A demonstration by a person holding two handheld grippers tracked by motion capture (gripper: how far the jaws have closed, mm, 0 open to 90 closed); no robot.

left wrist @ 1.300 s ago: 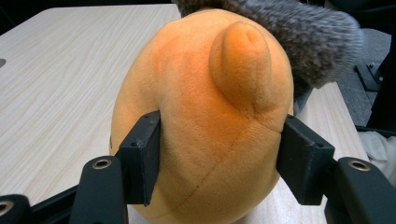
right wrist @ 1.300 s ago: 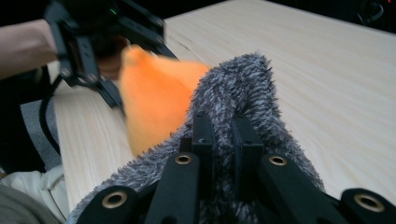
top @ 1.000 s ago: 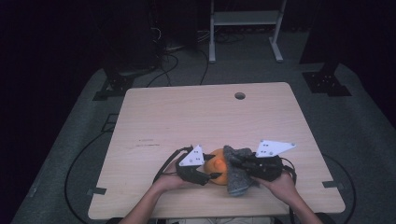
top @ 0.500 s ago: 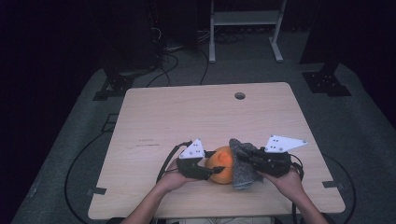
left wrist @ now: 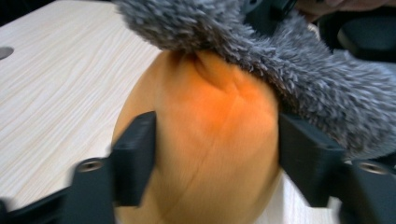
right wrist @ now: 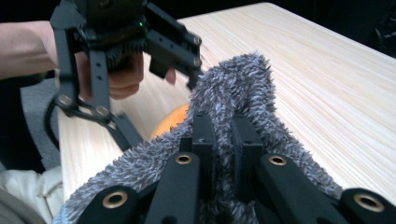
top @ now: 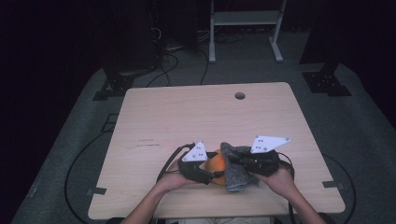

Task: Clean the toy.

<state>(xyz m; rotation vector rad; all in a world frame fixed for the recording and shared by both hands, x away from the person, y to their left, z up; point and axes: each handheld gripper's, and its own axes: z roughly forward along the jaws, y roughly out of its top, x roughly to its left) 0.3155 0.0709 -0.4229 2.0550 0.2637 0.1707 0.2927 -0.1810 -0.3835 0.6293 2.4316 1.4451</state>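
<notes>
High view shows the wooden surface (top: 187, 121) with a person's two hands coming in from the bottom edge, each holding a gripper near the front edge. The left gripper (top: 200, 166) and the right gripper (top: 246, 162) face each other, and an orange plush ball (top: 216, 163) with a grey fuzzy cloth (top: 236, 173) lies between them, resting on the surface.

Left gripper view looks along the two black fingers (left wrist: 135, 156), which stand on either side of the orange plush ball (left wrist: 205, 149). Its jaws have just been opening; the left finger sits against the ball's side and the right finger (left wrist: 303, 158) is at its other flank, with the ball between them, though whether the pads press on it cannot be told for certain. The grey fuzzy cloth (left wrist: 289, 60) drapes over the top and right of the ball.

Right gripper view shows the right gripper (right wrist: 222, 140) with its fingers close together, clamped on a raised fold of the grey fuzzy cloth (right wrist: 233, 88). A slice of the orange plush ball (right wrist: 173, 119) peeks out beneath the cloth, and the left gripper (right wrist: 140, 56) stands behind it in the person's hand (right wrist: 116, 74).
</notes>
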